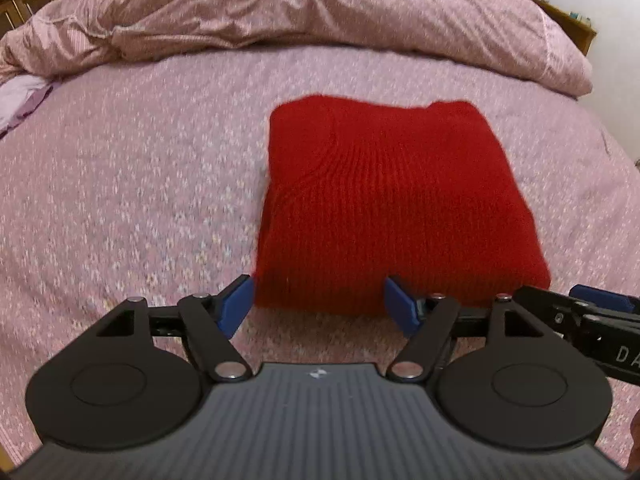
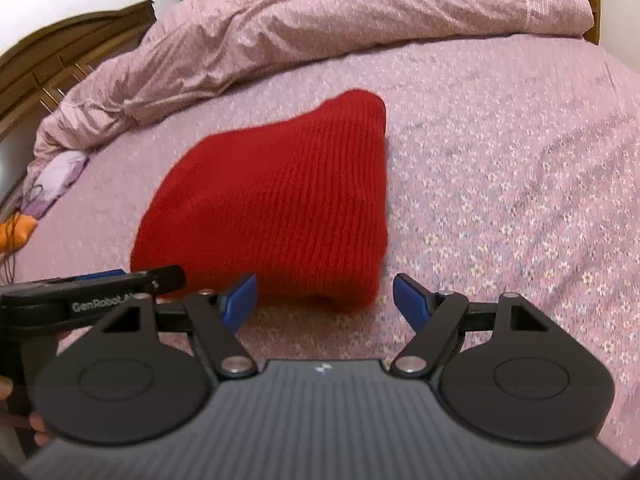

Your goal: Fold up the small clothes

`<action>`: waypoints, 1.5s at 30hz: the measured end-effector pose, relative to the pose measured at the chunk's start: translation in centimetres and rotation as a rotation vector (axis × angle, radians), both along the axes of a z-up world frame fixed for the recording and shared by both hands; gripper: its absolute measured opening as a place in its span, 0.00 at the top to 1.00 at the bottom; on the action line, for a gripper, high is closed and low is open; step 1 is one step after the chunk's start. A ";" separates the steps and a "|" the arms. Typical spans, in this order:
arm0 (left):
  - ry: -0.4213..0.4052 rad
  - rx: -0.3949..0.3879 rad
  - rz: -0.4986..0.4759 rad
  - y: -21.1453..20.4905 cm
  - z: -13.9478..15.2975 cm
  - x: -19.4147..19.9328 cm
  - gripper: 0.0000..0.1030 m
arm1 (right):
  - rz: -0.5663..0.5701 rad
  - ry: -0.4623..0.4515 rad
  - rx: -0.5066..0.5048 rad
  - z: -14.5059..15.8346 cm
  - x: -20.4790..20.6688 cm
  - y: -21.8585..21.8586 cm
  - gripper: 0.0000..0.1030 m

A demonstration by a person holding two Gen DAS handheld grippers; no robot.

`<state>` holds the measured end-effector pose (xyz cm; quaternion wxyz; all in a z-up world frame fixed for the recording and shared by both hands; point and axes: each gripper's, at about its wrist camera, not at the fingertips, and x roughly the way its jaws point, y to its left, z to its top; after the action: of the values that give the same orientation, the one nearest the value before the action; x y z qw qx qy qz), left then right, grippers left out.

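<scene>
The red knit sweater [image 1: 384,204] lies folded into 1 compact, ribbed rectangle on the pink floral sheet [image 1: 132,184], near a bunched pink duvet [image 1: 280,12]. The left gripper [image 1: 319,305] stands wide at the sweater's near edge, blue pads clear of the knit. The right gripper [image 2: 325,300] is also wide, holding nothing.

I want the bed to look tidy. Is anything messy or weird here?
The red sweater lies folded in a neat block on the bedsheet, nothing odd there. The pink duvet is bunched up at the far side, and a lilac cloth sits crumpled beside it. Both grippers are open, holding nothing.
</scene>
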<state>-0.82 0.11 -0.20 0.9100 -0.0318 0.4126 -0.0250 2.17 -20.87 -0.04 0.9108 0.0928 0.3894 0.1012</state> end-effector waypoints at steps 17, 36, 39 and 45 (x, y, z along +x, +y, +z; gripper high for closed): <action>0.075 0.019 0.005 -0.4 -2.4 0.5 0.24 | -0.014 0.103 -0.024 -2.2 0.4 0.8 0.25; 0.083 0.019 0.003 -0.7 -2.3 0.6 0.24 | -0.006 0.104 -0.022 -2.2 0.3 1.0 0.25; 0.083 0.019 0.003 -0.7 -2.4 0.6 0.24 | -0.006 0.104 -0.021 -2.2 0.3 1.0 0.25; 0.082 0.021 0.000 -0.7 -2.4 0.5 0.24 | -0.006 0.104 -0.021 -2.2 0.3 1.0 0.25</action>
<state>-0.28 -0.63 -2.61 0.8926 -0.0234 0.4498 -0.0197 2.46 -19.87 -2.22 0.8906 0.0894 0.4370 0.0893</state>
